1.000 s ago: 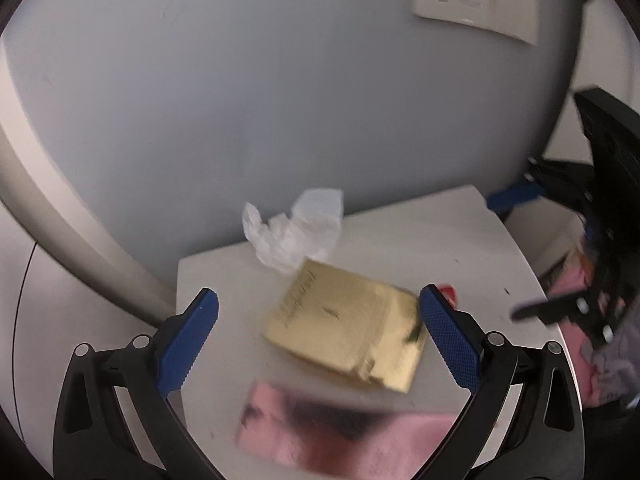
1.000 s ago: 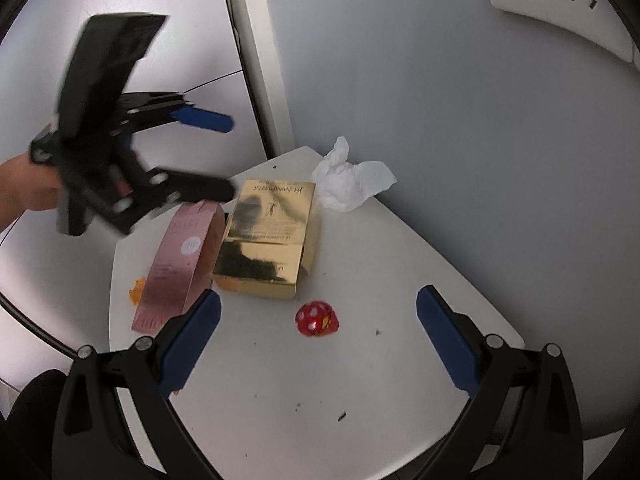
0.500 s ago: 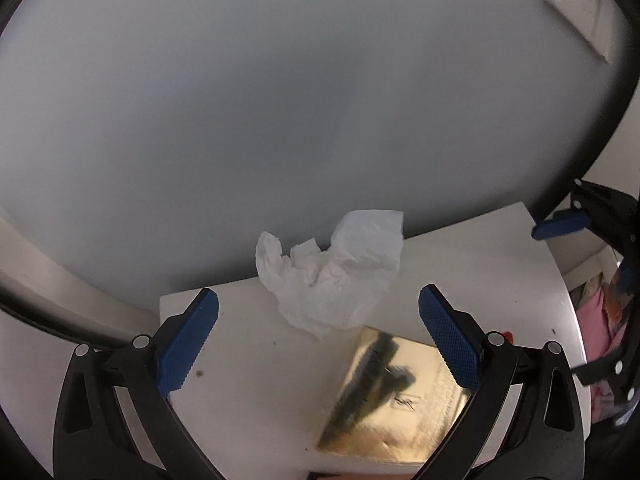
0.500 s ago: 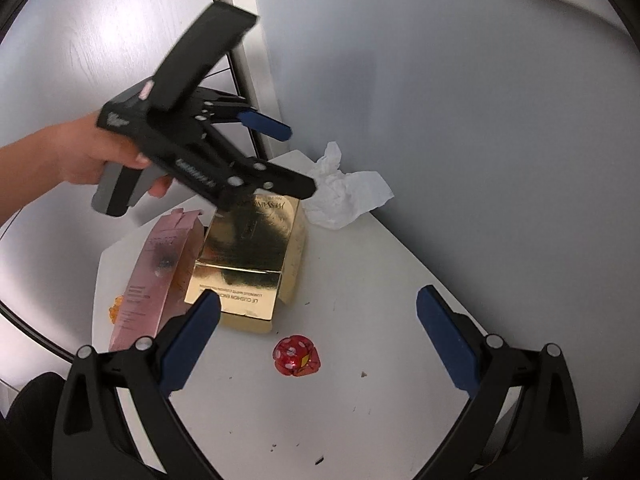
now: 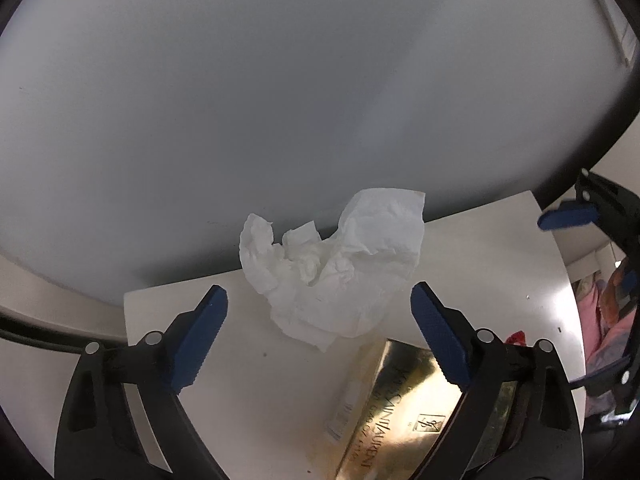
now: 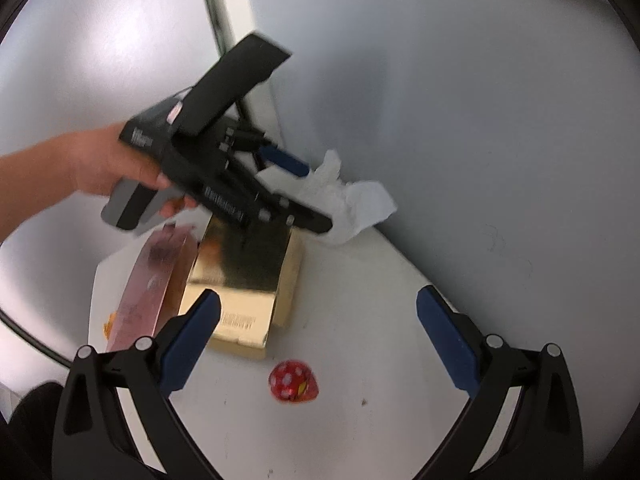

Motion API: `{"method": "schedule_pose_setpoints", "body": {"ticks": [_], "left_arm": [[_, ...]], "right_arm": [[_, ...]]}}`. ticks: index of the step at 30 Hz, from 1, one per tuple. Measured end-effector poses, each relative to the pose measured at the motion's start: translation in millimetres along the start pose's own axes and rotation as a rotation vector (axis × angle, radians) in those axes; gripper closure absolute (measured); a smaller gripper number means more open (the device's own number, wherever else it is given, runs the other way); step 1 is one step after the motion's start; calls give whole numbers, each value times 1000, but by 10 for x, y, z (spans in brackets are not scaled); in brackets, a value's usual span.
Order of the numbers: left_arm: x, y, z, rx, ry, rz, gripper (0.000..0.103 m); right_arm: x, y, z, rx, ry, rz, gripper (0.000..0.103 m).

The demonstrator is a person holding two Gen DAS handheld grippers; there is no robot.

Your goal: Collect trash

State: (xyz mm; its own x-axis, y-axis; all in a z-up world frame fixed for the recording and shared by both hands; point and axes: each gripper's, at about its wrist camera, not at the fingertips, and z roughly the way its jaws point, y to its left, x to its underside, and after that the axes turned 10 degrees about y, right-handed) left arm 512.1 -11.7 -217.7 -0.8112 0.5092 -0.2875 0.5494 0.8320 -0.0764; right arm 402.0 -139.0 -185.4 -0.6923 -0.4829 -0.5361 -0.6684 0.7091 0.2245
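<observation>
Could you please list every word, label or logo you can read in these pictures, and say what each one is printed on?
"YVES SAINT LAURENT", with a small monogram square beside it: top of the gold box, left wrist view.
A smaller line beneath that name: too small to read.
Dark print on the gold box's end flap: blurred.
White lettering on the left gripper body: blurred.
Round mark on the pink box: unreadable.

I read "YVES SAINT LAURENT" with its monogram on the gold box [image 5: 404,420]; other print is too blurred.
</observation>
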Motion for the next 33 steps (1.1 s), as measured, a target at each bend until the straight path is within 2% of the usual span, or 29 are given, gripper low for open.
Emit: {"method": "schedule_pose_setpoints", "body": {"ticks": [4, 8, 11, 16, 21, 25, 33], "left_arm": [[4, 44, 34, 6, -2, -13, 28], [20, 126, 59, -8, 11, -13, 33], [35, 154, 46, -7, 0, -15, 41], [67, 185, 12, -11, -9, -11, 65], [84, 138, -24, -16, -28, 2, 80], [131, 133, -75, -13, -58, -4, 88], [205, 186, -258, -1, -86, -7, 89]], "right_arm": [[-130, -21, 22, -1, -24, 42, 7], [-232, 2, 63, 5, -30, 46, 7], [-287, 12, 90, 10, -29, 47, 7], [-332, 8, 137, 24, -23, 63, 7], [-343, 9, 131, 29, -18, 69, 7], [-343, 16, 128, 30, -15, 68, 7], [-239, 49, 60, 38, -2, 68, 7]]}}
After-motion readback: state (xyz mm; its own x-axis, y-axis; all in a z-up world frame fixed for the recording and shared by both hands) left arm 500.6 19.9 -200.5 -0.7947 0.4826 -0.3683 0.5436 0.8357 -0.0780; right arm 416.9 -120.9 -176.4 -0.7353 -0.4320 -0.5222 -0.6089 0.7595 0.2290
